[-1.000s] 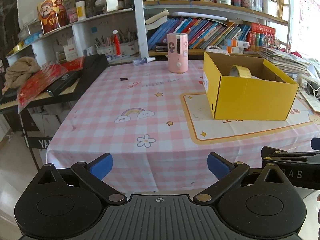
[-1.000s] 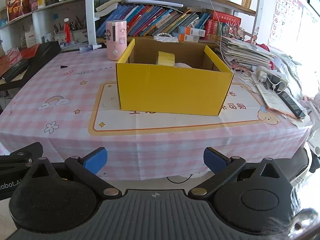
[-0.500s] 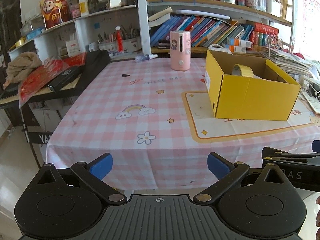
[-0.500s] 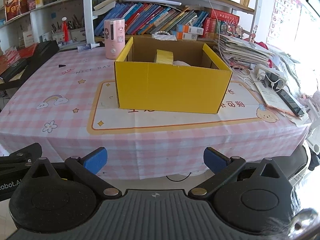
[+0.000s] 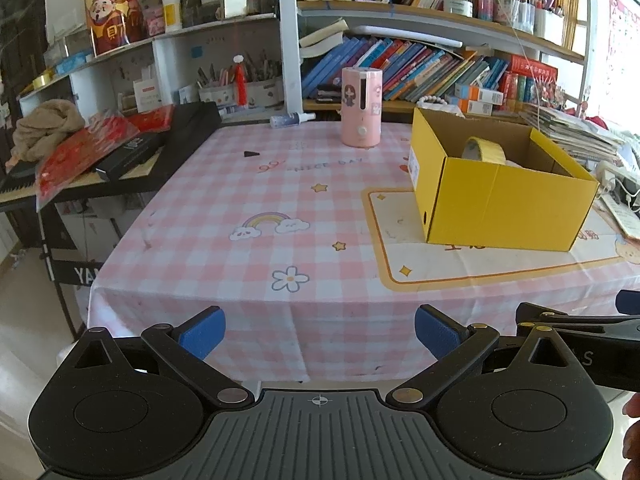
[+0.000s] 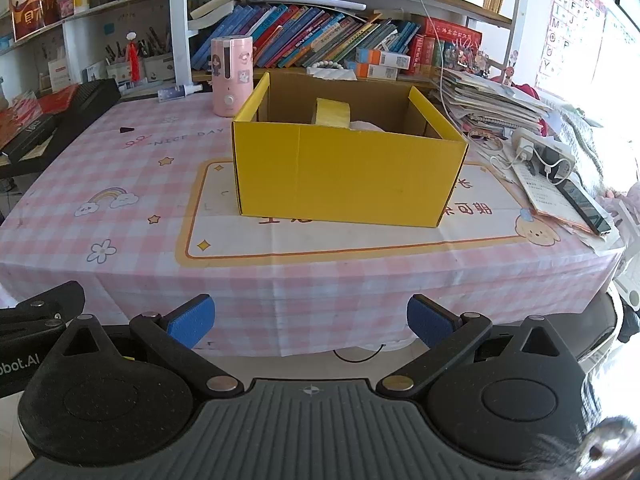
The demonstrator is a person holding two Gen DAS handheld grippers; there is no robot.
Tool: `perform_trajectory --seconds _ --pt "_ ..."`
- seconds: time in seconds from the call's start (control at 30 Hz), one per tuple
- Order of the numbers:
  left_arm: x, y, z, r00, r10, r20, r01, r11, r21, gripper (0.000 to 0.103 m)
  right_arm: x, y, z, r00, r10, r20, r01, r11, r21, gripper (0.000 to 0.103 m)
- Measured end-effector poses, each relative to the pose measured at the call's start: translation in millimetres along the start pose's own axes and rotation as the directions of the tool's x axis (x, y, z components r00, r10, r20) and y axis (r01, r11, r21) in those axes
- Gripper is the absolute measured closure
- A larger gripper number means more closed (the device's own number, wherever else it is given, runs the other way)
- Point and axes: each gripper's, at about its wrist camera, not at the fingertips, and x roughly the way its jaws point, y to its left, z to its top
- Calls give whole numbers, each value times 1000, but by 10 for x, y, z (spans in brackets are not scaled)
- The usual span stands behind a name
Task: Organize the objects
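Note:
An open yellow cardboard box (image 5: 496,204) (image 6: 348,172) stands on the pink checked tablecloth (image 5: 260,240) (image 6: 120,184). A yellow tape roll (image 5: 484,149) (image 6: 333,113) stands on edge inside it, with something pale (image 6: 366,125) beside it. My left gripper (image 5: 318,330) is open and empty, held off the table's front edge. My right gripper (image 6: 307,318) is open and empty, also off the front edge, facing the box. The right gripper's body shows at the left wrist view's right edge (image 5: 580,332).
A pink cylindrical device (image 5: 361,107) (image 6: 232,76) stands at the table's back. A small black triangle (image 5: 250,154) (image 6: 126,129) lies on the cloth. A black keyboard (image 5: 132,152) sits left. Papers, a power strip (image 6: 544,152) and a phone (image 6: 584,202) lie right. Bookshelves (image 6: 320,40) stand behind.
Both grippers have risen and tilted a little, so the table and box sit lower in view. Both stay open and empty. Nothing on the table has moved.

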Motion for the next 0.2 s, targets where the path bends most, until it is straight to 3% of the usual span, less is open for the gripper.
perform_trajectory --seconds 0.2 --pt "5 -2 16 1000 -2 -5 2 1000 2 1 3 -1 3 1000 1 -2 -1 1000 1 0"
